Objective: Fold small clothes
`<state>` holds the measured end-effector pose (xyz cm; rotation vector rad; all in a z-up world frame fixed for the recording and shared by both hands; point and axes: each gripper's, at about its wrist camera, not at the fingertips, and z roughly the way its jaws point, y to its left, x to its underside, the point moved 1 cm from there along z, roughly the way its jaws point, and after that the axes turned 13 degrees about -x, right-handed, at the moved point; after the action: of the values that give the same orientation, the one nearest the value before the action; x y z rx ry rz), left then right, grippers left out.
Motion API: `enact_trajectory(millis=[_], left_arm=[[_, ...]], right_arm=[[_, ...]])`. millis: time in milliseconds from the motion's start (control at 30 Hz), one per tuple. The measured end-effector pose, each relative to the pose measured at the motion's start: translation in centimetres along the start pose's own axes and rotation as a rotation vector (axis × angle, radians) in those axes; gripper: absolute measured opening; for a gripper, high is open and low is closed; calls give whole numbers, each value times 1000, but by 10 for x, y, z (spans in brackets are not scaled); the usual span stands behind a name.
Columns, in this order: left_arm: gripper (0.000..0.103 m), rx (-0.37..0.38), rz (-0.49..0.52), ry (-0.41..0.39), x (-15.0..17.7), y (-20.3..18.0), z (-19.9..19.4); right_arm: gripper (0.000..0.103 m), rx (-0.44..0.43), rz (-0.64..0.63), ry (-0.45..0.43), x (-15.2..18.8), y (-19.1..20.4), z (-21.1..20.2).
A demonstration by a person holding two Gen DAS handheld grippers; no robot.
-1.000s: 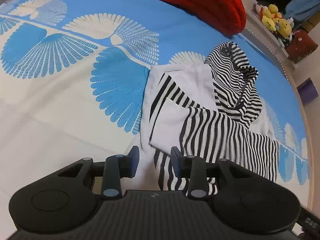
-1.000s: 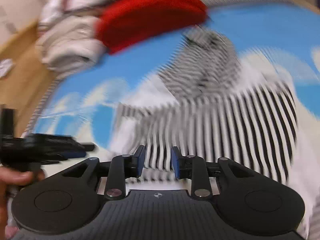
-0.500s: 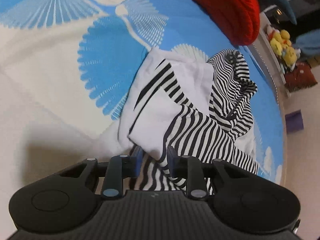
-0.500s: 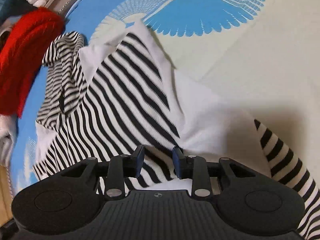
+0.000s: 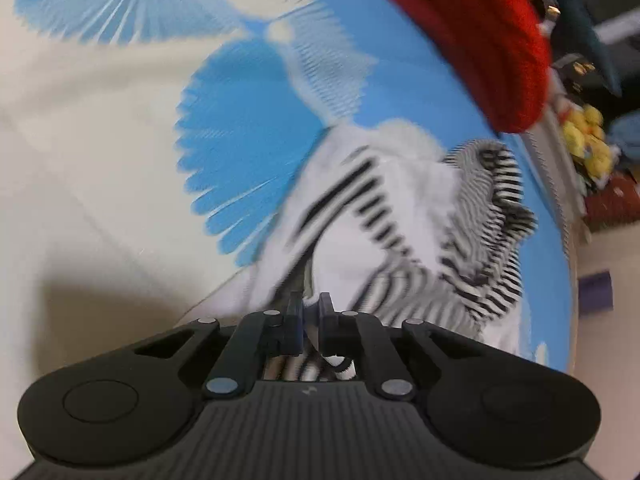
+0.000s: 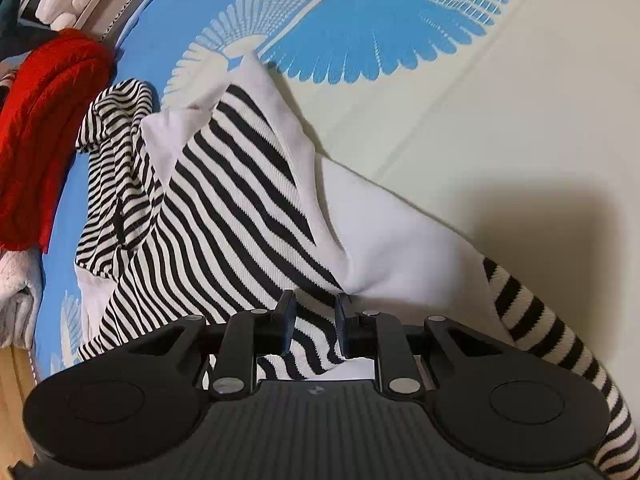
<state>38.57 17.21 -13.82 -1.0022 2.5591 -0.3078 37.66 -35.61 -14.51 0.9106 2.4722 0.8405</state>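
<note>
A black-and-white striped garment with white panels [image 5: 400, 240] lies crumpled on the blue-and-cream bedspread [image 5: 100, 160]. My left gripper [image 5: 310, 300] is shut on the near edge of this garment, and a fold of cloth shows between its pads. In the right wrist view the same garment [image 6: 240, 200] spreads out ahead, with a striped sleeve [image 6: 560, 340] trailing to the lower right. My right gripper [image 6: 316, 300] rests on the striped cloth. Its jaws are closing with the cloth between them, and a gap still shows between the pads.
A red knitted sweater [image 5: 480, 20] lies at the far side of the bed, also the red sweater [image 6: 40, 120] at the left. Pale folded clothes [image 6: 16, 280] sit beside it. Yellow soft toys [image 5: 588, 140] and a purple box [image 5: 596, 292] stand beyond the bed's edge.
My left gripper dropped onto the garment's edge and shut on it. My right gripper swung across onto the striped cloth, rolled, and its jaws narrowed.
</note>
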Motion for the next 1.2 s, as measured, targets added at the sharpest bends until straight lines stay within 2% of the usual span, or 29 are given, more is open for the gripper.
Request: enact_trajectory(millis=[133, 200, 267, 333, 367, 500, 567, 633, 667, 733, 833, 933, 1000, 1067, 1133, 1200], left_arm=[[6, 42, 68, -108, 9, -15, -53], [6, 33, 97, -136, 18, -15, -69], [8, -51, 113, -112, 23, -10, -68], [9, -160, 83, -71, 21, 1, -60], [9, -178, 82, -67, 19, 3, -58], [9, -169, 171, -137, 15, -10, -64], [9, -150, 227, -139, 16, -20, -61], [9, -141, 250, -121, 18, -26, -53], [9, -137, 257, -116, 21, -28, -51], [9, -128, 285, -108, 26, -33, -49], [9, -106, 330, -93, 31, -39, -46], [9, -100, 354, -73, 35, -42, -40], [9, -106, 365, -55, 37, -42, -34], [9, -113, 361, -30, 37, -40, -27], [9, -130, 361, -11, 37, -38, -20], [9, -155, 370, 2, 38, -37, -14]], right_arm=[[31, 13, -59, -27, 7, 17, -14], [35, 4, -60, -20, 13, 20, -18], [35, 16, -9, 1, 20, 13, -20], [36, 54, 41, 14, 27, 3, -19], [38, 79, 57, 19, 30, -1, -18], [38, 101, 86, -2, 34, -8, -17], [38, 80, 110, -42, 31, -7, -21], [34, 69, 129, -88, 26, -9, -25], [12, 72, 143, -113, 23, -12, -28], [10, 52, 208, -178, 20, -20, -39], [9, 75, 234, -238, 21, -20, -54], [10, 119, 267, -269, 22, -27, -59], [12, 131, 280, -258, 22, -28, -58], [16, 165, 245, -266, 26, -20, -61], [16, 189, 142, -302, 33, -2, -68], [22, 155, 20, -308, 39, 18, -69]])
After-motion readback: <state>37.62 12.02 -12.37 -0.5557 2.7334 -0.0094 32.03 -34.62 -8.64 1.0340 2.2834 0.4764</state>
